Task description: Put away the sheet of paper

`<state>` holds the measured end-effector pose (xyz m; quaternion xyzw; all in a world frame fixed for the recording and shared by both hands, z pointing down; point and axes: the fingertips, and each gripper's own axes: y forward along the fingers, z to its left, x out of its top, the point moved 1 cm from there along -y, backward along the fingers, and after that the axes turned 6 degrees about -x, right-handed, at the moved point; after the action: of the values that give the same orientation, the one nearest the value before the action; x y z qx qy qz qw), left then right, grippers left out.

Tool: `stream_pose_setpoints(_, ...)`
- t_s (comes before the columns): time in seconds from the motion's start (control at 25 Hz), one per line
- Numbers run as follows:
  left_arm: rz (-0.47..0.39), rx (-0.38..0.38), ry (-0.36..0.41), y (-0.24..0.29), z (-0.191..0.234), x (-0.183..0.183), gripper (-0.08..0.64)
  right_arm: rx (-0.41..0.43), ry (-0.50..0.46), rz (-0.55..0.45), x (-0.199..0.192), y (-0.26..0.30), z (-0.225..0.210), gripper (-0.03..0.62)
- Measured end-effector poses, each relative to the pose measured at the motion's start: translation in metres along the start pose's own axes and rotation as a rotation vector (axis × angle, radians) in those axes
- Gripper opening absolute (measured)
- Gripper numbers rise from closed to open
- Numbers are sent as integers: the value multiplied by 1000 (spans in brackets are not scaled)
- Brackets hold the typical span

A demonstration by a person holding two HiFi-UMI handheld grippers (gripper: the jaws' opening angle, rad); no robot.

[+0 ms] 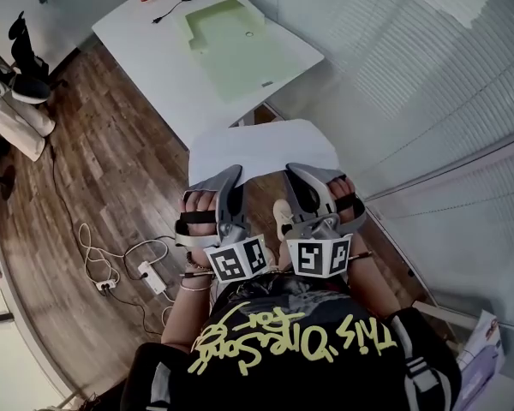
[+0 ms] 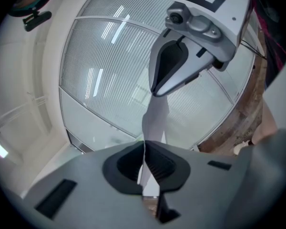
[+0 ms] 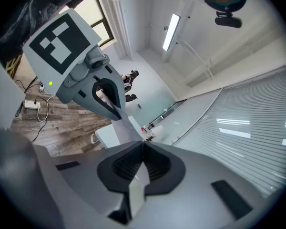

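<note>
White paper (image 1: 261, 148) lies spread out flat in the air in front of us, above the wooden floor (image 1: 111, 169). Its long axis runs left to right, and its far edge faces the table (image 1: 146, 41). We pinch its near edge in two places. The left gripper (image 1: 230, 181) is clamped tight on the left part and the right gripper (image 1: 301, 178) on the right part. In each gripper view the paper runs as a thin strip from between the closed pads across to the other gripper.
</note>
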<state>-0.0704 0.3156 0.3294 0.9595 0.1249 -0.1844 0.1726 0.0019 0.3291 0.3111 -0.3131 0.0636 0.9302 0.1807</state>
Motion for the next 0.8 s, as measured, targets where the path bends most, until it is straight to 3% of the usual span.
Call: stream_pose_setpoints(0.8,43,3,-21,28,14,-20,9,31,14,-37,-3,39,2,8)
